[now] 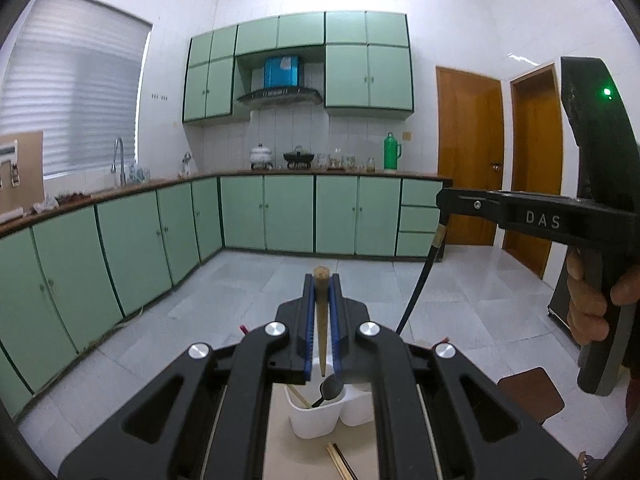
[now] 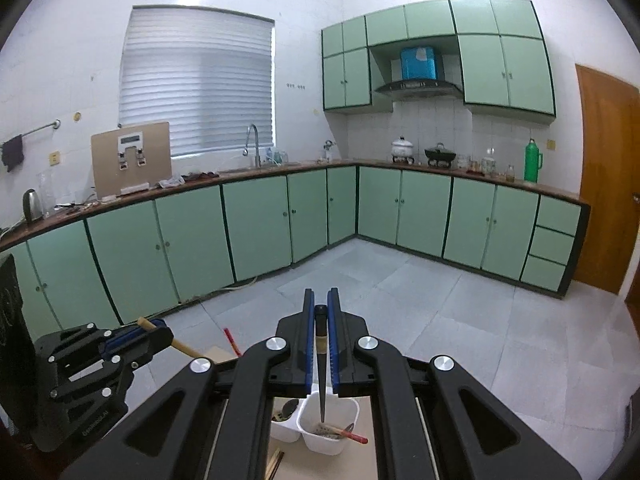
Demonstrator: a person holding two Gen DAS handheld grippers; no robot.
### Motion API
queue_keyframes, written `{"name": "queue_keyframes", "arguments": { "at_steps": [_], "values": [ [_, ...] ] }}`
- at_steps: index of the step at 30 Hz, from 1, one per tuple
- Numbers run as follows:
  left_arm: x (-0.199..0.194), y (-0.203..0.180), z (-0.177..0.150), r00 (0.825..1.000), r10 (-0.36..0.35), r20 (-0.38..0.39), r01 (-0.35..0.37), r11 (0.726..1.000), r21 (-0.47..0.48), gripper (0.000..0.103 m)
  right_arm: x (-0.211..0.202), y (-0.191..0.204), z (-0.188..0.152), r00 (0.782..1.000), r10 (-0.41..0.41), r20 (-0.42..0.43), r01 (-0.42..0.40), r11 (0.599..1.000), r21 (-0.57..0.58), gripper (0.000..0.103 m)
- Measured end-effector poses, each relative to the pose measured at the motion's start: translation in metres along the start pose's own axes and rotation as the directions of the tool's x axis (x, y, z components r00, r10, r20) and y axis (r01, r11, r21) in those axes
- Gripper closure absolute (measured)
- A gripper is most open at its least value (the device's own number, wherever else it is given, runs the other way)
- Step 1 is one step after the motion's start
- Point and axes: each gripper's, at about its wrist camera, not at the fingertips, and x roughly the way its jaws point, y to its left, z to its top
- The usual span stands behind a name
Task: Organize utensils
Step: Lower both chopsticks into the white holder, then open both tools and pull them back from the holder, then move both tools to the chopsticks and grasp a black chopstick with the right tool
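Mint-green cabinets, white holder, black-handled utensil, blue tool pads

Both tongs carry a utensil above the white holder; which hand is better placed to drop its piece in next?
Probably right: the right tongs hold a dark-handled utensil tip-down inside the white holder's compartment. The left tongs' wooden-handled spoon hangs above the rim.
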Motion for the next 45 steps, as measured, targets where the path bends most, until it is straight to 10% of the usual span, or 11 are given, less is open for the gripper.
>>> {"name": "queue_keyframes", "arguments": {
  "at_steps": [11, 29, 45],
  "values": [
    [0.051, 0.014, -0.022, 0.993, 0.000, -0.114, -0.002, 1.000, -0.019, 0.096, 0.054, -0.009, -0.038, 0.988, -0.004, -0.152, 0.005, 1.000, 0.008, 0.096],
    [-0.019, 0.016, -0.066, 0.991, 0.033, -0.127, -0.040, 0.998, -0.048, 0.052, -0.033, -0.013, -0.098, 0.993, -0.095, -0.069, 0.101, 0.992, 0.075, 0.031],
    [-0.034, 0.028, -0.218, 0.903, 0.077, -0.422, -0.121, 0.990, -0.079, 0.041, -0.045, 0.019, -0.252, 0.952, -0.087, -0.293, 0.143, 0.974, 0.176, 0.014]
  ]
}}
